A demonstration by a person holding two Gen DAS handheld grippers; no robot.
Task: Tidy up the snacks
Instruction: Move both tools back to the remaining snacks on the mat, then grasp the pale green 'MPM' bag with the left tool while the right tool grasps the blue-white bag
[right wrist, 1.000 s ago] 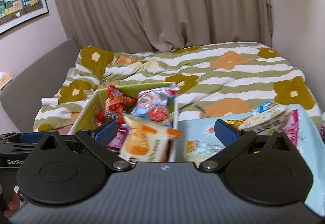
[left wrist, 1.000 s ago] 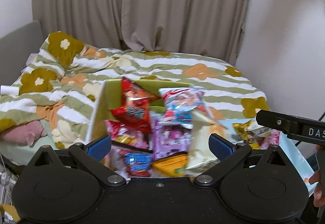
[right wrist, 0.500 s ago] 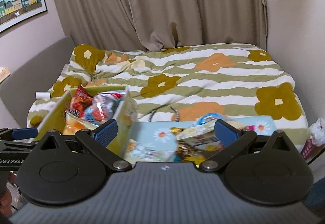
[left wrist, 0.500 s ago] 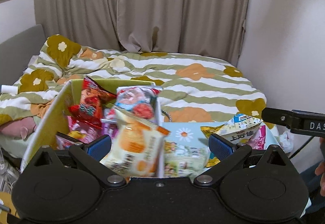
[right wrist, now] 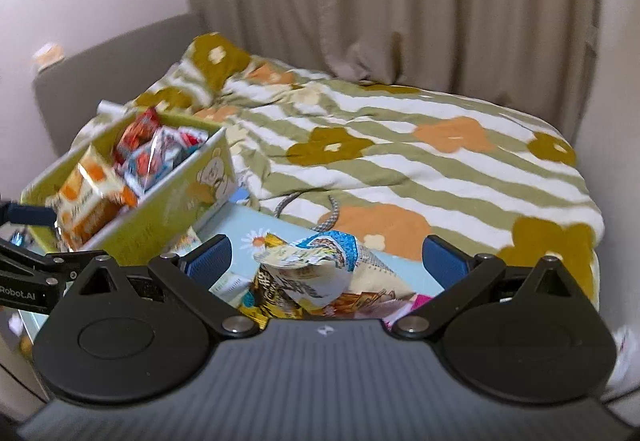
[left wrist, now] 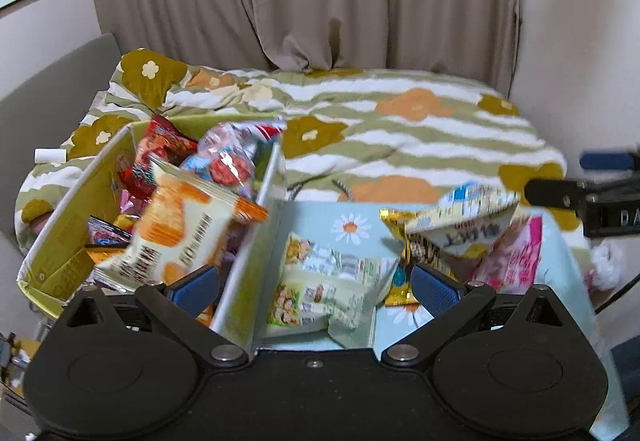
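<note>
Both grippers are swinging right, away from the full green box [left wrist: 256, 241] toward loose packets [right wrist: 316, 265] on the blue tray [left wrist: 320, 221]; left gripper [left wrist: 316, 281] and right gripper [right wrist: 326, 261] fingers are spread, empty.

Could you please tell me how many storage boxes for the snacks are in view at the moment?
2: a green box, piled with packets, on the left, and a light blue daisy box directly to its right. Others may sit out of view.
</note>
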